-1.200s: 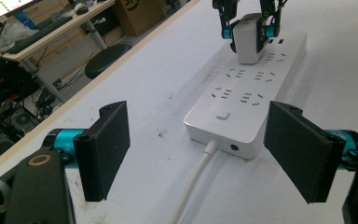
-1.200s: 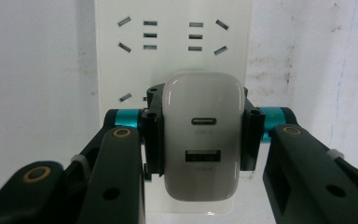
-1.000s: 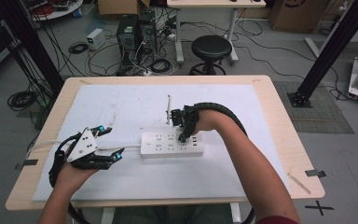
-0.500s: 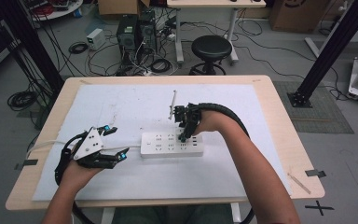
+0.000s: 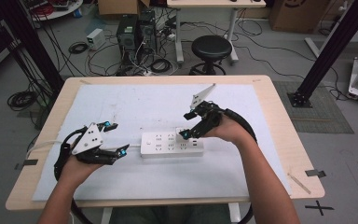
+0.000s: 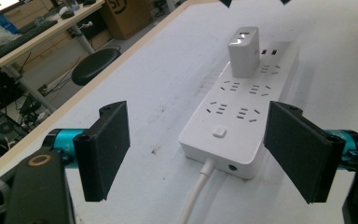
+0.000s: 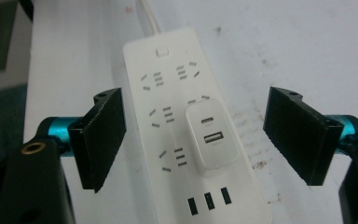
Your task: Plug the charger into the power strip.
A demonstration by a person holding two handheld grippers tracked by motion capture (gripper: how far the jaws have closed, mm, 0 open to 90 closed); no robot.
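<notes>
I am spreading my right gripper (image 5: 189, 125) off the charger (image 7: 211, 136), now seated in the strip (image 5: 161, 144), left gripper (image 5: 113, 139) idling released.

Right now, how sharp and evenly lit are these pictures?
High view: soft, evenly lit, no hard shadows. Left gripper view: white plastic power strip crisp, glare on the white square charger. Right gripper view: dimmer, slightly soft, socket slots readable.
</notes>
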